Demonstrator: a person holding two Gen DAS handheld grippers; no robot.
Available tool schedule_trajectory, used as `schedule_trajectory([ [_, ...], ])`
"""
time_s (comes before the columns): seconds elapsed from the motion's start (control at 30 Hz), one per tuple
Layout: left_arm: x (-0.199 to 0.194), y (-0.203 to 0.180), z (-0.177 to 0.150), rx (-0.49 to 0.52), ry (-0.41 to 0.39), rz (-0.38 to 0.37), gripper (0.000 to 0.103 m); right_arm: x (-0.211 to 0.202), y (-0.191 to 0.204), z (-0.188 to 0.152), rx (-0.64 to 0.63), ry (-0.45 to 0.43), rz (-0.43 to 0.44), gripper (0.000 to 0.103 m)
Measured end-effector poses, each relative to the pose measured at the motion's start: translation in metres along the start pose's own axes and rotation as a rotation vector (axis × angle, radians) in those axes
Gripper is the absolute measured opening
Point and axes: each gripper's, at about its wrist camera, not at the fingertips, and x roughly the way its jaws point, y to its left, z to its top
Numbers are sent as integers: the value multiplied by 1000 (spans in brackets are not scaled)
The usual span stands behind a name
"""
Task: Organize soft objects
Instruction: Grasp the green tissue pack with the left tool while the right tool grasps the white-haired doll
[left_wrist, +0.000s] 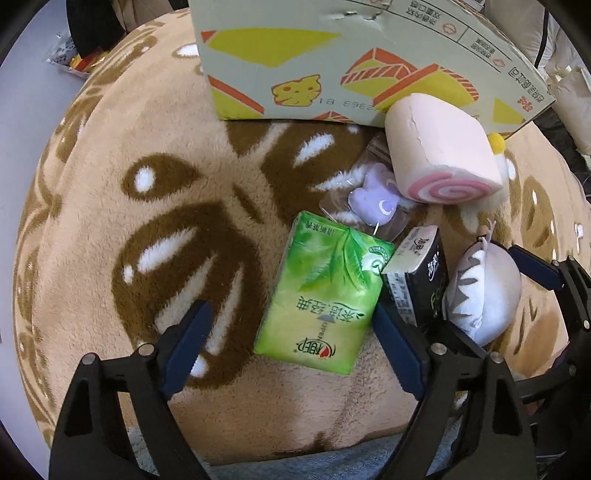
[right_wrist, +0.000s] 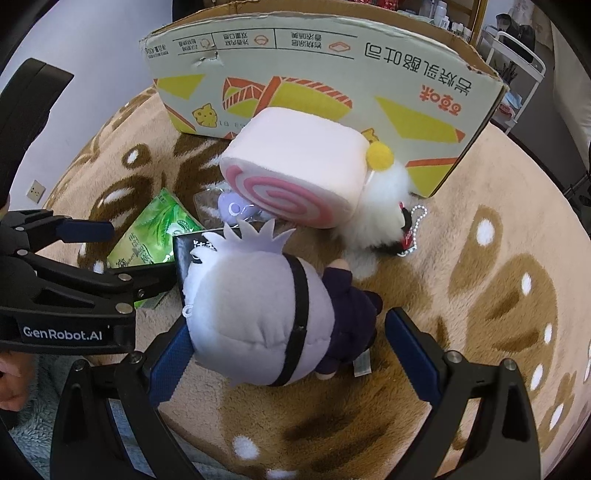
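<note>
1. Nothing shows as put away yet: every soft thing in view lies on the tan rug (left_wrist: 110, 229) in front of the carton (left_wrist: 332, 62), whose inside is hidden from both cameras.
2. Left on the rug are 6 items: the green tissue pack (left_wrist: 325, 291), the black pack (left_wrist: 417, 277) touching its edge, the purple toy (left_wrist: 373, 199) in clear wrap, the pink roll plush (right_wrist: 295, 173) leaning against the carton, the white fluffy toy (right_wrist: 384, 206) beside it, and the doll (right_wrist: 266, 314).
3. The left gripper (left_wrist: 291, 350) points down over the green pack, fingers spread; the near end of the pack lies between the blue pads, neither pad pressing it.
4. The right gripper (right_wrist: 291, 350) straddles the doll, fingers spread; the left pad is at the doll's head, the other stands clear.
5. My reading: the task is at its start, with 2 first grasps being set up and all sorting still to do.
</note>
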Motion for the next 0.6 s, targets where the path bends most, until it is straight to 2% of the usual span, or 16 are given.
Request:
schedule_trajectory([
  [0.3,1,-7,-5,5,-2,6,77,0,-3,0,1,1,-1,103],
  [0.5,0,0,-4,-6,8,2,61,-1,-2,0,-4,-4,-7,103],
  [0.6,-1,-2,-4,-5,5,2,61,-2,-2,-1,-6,-12,-14,103],
])
